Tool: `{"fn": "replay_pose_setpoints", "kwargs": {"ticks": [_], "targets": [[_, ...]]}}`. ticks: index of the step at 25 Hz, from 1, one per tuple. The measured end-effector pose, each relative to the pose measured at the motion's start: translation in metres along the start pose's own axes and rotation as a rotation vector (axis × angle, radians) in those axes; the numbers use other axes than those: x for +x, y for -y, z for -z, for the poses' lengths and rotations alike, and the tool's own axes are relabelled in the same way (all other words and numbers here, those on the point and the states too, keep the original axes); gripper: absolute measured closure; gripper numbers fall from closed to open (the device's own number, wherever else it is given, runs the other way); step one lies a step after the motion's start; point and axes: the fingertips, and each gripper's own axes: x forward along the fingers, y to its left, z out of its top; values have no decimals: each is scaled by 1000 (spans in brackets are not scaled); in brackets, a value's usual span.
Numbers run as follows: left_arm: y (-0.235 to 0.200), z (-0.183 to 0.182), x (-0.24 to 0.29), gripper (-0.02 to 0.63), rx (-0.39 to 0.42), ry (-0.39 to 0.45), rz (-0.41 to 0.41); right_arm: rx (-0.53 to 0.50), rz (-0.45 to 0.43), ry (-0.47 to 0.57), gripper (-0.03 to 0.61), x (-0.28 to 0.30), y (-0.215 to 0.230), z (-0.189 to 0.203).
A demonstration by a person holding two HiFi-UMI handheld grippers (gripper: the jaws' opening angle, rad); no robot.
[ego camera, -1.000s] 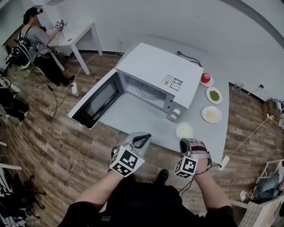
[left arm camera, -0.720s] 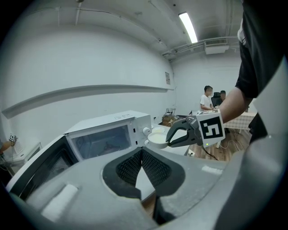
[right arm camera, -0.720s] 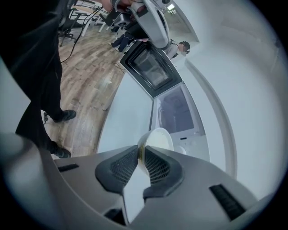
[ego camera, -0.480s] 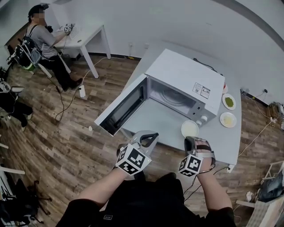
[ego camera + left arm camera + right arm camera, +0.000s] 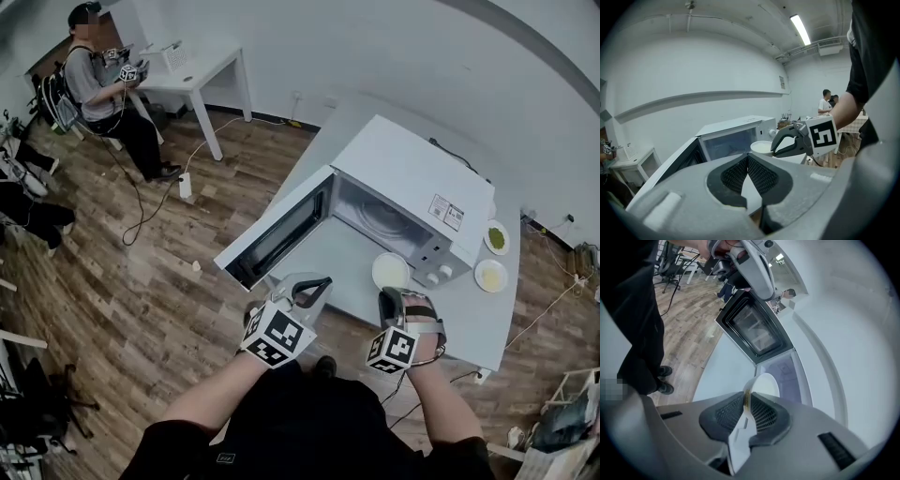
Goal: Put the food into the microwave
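Note:
The white microwave [image 5: 412,192] stands on the grey table [image 5: 464,323] with its door [image 5: 279,236] swung wide open to the left. My right gripper [image 5: 393,294] is shut on the near rim of a white dish of pale food [image 5: 391,270], held just in front of the open cavity. In the right gripper view the pads of the right gripper [image 5: 746,397] pinch the dish rim [image 5: 765,384], with the cavity [image 5: 785,373] beyond. My left gripper [image 5: 313,282] hovers beside it, shut and empty; in its own view the left gripper [image 5: 747,161] has its pads touching, facing the microwave [image 5: 733,136].
Two small plates lie right of the microwave, one with green food [image 5: 496,237] and one with yellow food [image 5: 489,275]. A seated person [image 5: 98,80] works at a white table [image 5: 192,66] at the far left. Cables run over the wood floor [image 5: 141,281].
Both grippers have moved toward the microwave, the right one carrying the white dish with it. The microwave now sits closer in front, and the plate with the red fruit has left the view.

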Motion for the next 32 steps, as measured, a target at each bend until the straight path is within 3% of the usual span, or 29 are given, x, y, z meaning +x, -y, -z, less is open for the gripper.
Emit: {"fn": "replay_pose_setpoints", "kwargs": {"ticks": [5,14,32], "targets": [[-4,7,5,607,-15,5,35,-10,-12,-11,520,22,5,-14],[-49,6,17,607,72,37,175,82,12,-137,520,75,37,-26],[-86,23,126,606,-3,51,157,134,40,-209,520,193,91,8]]}}
